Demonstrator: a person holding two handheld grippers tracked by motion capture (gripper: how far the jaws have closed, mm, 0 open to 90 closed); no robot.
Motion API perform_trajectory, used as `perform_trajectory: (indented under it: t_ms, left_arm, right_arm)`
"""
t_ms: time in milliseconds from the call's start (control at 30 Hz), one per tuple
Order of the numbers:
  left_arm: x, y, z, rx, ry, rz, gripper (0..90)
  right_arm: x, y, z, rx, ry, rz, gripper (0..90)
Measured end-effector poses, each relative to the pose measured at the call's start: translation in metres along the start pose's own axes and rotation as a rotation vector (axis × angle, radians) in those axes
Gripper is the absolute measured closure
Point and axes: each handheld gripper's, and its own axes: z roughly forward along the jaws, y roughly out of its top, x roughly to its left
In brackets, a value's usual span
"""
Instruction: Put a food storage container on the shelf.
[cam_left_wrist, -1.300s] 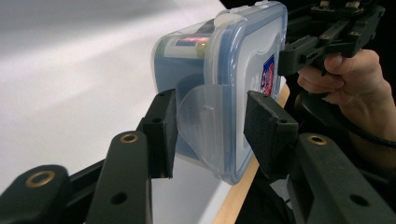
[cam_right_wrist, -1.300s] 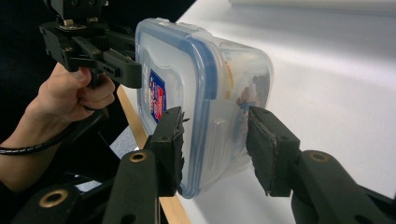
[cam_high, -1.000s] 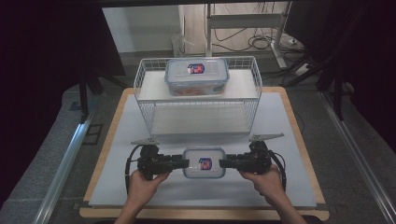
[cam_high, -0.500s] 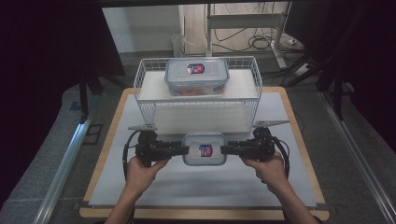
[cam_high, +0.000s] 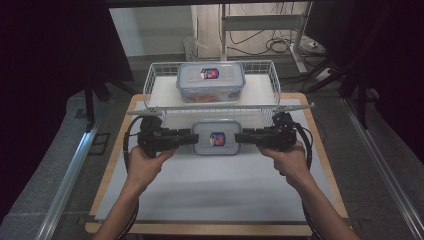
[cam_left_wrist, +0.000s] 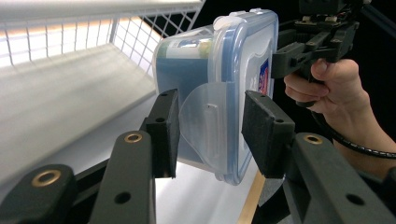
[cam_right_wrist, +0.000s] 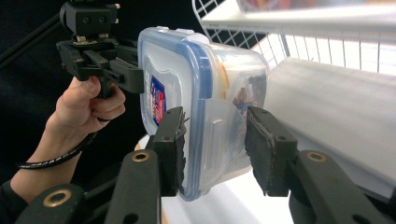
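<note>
No readable text anywhere, honestly. Held container has small red-and-blue sticker on lid, lettering too small and blurry to make out. Same sticker seen edge-on in left gripper view and in right gripper view, still just red and blue patches, no letters legible. Second container in wire basket carries matching sticker, equally unreadable. No numbers or signs legible elsewhere.
</note>
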Motion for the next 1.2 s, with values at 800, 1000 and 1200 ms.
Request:
perform_trajectory:
  t_ms: [800,1000,1200]
  left_arm:
    - [0.014,0.075,-0.015,-0.042,0.017,-0.010,57.5]
    - [0.019,0.091,-0.015,-0.051,0.020,-0.017,57.5]
    - [0.022,0.107,-0.016,-0.064,0.024,-0.021,57.5]
  right_arm:
    - [-0.004,0.075,0.002,-0.046,-0.004,-0.011,58.6]
    - [-0.009,0.093,0.002,-0.051,-0.008,-0.002,58.4]
    - [-0.011,0.111,0.001,-0.066,-0.021,-0.002,58.1]
